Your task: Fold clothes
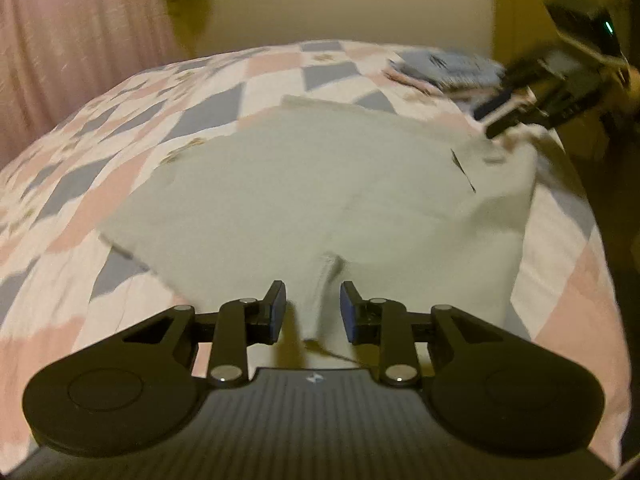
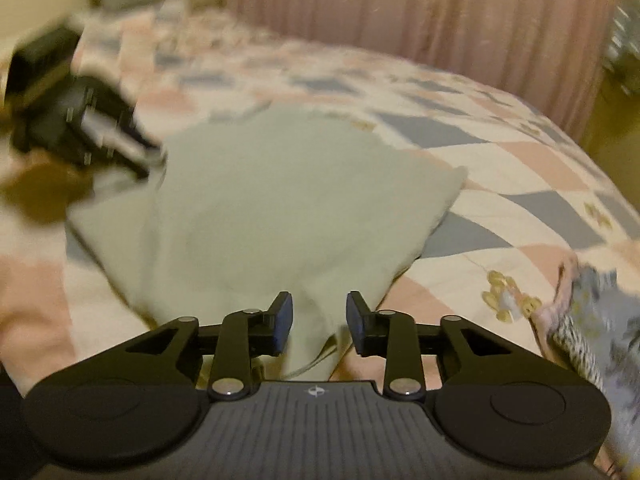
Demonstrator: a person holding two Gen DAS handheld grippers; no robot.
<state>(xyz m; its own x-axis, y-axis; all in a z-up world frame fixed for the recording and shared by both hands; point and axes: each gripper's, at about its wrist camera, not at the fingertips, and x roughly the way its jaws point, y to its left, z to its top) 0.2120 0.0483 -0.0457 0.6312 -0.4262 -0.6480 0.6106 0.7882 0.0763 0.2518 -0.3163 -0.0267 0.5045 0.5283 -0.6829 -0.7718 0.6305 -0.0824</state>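
Pink, grey and white patchwork quilt (image 1: 80, 184) on a bed, pink curtain (image 2: 400, 12) behind. Pale green garment (image 1: 304, 184) spread flat mid-quilt, long axis hard to judge through blur. Left gripper (image 1: 313, 309) low over its near edge, jaws apart around a raised fold, not pinching. Right gripper (image 2: 319, 320) likewise parted above another edge. Patterned folded clothes (image 2: 592, 312) nearby, smeared, cut off.

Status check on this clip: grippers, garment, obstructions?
Left gripper open, right gripper open, each over a garment edge. Pale green garment partly folded on quilt. Folded stack beside it, apart.
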